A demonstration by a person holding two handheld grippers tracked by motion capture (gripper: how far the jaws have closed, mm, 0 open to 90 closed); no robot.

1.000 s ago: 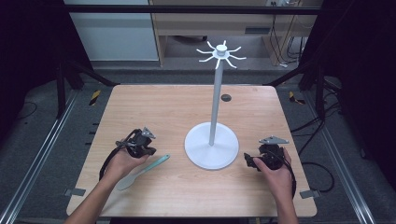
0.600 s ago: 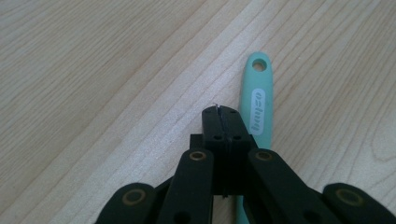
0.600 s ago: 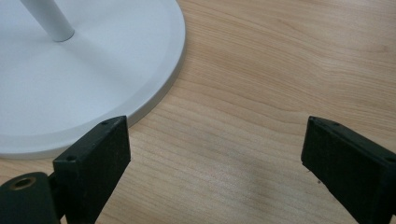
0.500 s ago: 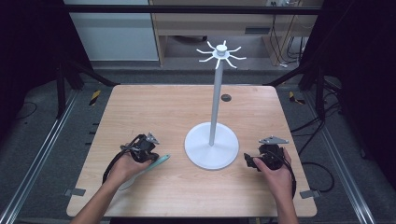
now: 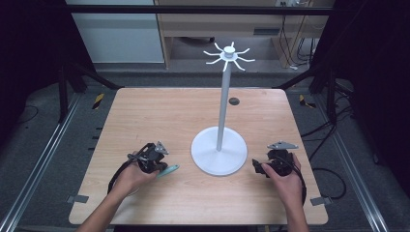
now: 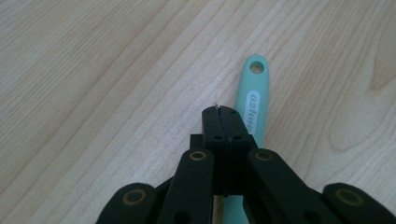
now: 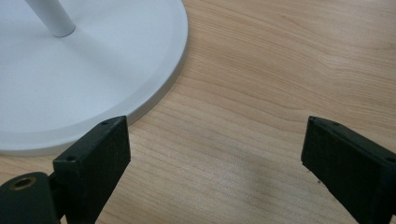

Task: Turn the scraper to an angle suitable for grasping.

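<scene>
Teal plastic marks the thing at hand: a slim handle (image 6: 252, 105) with a hanging hole at its far end and white lettering along it, lying flat on the wooden table (image 5: 159, 116). We see it in the left gripper view running away from us just to the right of the left gripper (image 6: 221, 110), whose fingers (image 6: 212, 126) are pressed together with nothing between them; the handle passes beneath and beside them, and we cannot tell whether they touch it. From the high view the same handle (image 5: 169, 169) pokes out toward the white stand (image 5: 218, 155) from under the left gripper (image 5: 159, 166), near the front left of the table.

We find the right gripper (image 5: 258, 168) resting at the front right, just beside the round base of the stand. In the right gripper view its fingers (image 7: 95, 154) are spread wide over bare wood, the base's rim (image 7: 159, 93) close by the left one. The stand's pole rises to a ring of short white hooks (image 5: 228, 54).
</scene>
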